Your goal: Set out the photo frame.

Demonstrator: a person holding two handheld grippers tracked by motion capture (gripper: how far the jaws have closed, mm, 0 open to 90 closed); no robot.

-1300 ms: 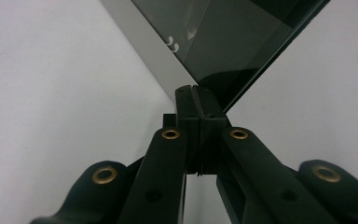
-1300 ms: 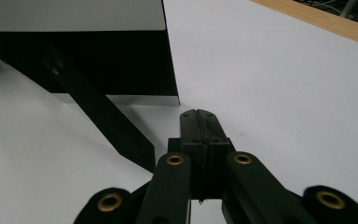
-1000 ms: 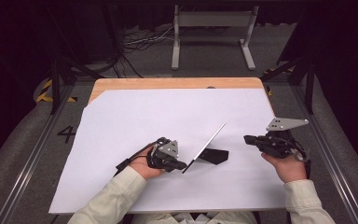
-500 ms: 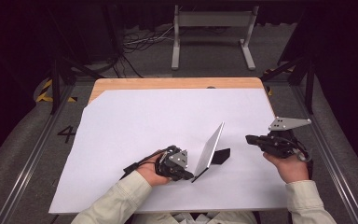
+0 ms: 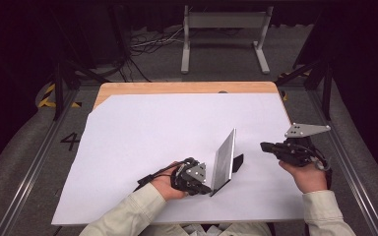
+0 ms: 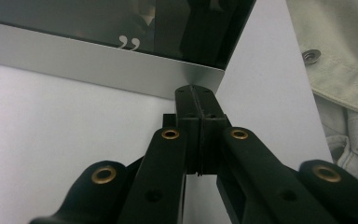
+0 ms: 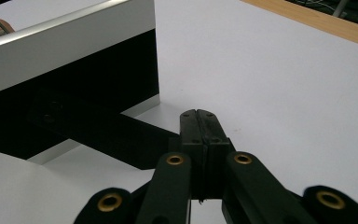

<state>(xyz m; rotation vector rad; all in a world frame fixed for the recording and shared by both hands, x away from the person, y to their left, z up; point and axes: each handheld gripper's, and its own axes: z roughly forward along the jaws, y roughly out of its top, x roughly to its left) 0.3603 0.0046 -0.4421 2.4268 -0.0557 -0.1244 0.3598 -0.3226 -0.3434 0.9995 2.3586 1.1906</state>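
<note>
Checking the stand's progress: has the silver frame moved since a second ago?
Yes. The frame now stands steeper and nearer the table's front edge, with the shut left gripper at its bottom corner.

On the table (image 5: 128,147), the picture frame (image 5: 224,160) stands near the front edge, the left gripper (image 5: 204,187) touching its near side, the right gripper (image 5: 265,146) apart toward the right edge.

Overhead forward-down view; two close fingers-mounted views

Wooden table (image 5: 177,87) under white sheet (image 5: 152,132); upright silver frame (image 5: 224,158) on it
</note>
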